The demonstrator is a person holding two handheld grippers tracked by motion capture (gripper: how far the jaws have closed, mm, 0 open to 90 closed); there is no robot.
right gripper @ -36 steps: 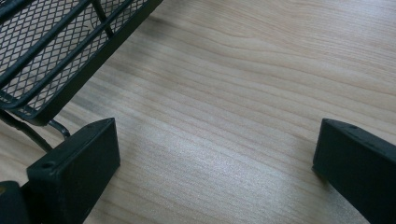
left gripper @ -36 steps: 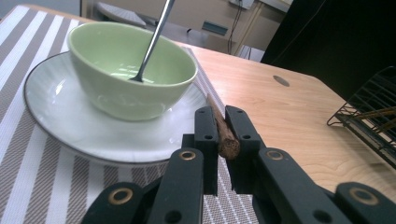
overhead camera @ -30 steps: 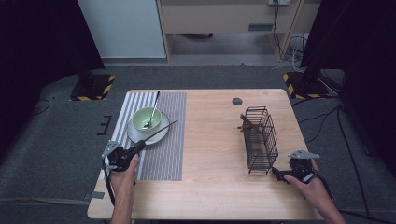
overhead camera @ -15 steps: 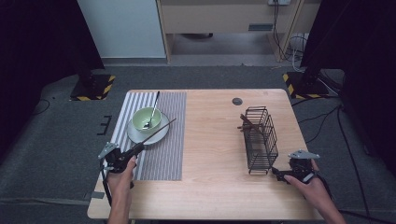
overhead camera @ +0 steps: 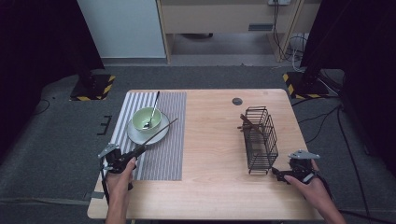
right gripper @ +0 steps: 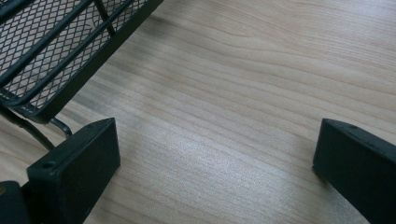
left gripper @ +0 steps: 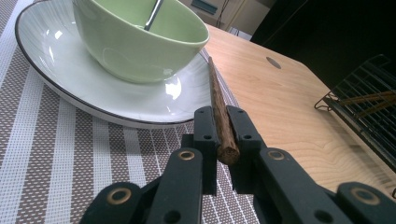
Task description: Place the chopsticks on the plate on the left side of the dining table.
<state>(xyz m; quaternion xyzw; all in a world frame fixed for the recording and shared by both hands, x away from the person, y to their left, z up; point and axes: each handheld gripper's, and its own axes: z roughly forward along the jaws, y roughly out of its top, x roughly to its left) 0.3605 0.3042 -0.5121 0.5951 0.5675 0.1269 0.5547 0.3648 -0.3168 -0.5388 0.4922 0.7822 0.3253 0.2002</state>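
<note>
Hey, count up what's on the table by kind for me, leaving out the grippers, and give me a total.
Striped placemat: 1
White plate: 1
Green bowl: 1
Spoon: 1, resting in the bowl
Black wire basket: 1
Chopsticks: 2, one clamped in the left gripper, at least one in the basket
Total: 7

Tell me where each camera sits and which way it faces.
High view: above the near table edge, looking forward and down at the table; both forearms and claws show.
Left gripper view: on the left claw, looking along the chopstick it clamps, toward the bowl and plate.
Right gripper view: on the right claw, open, looking down at bare wood beside the rack.
Shared: the high and left gripper views both show bowl and chopstick.
</note>
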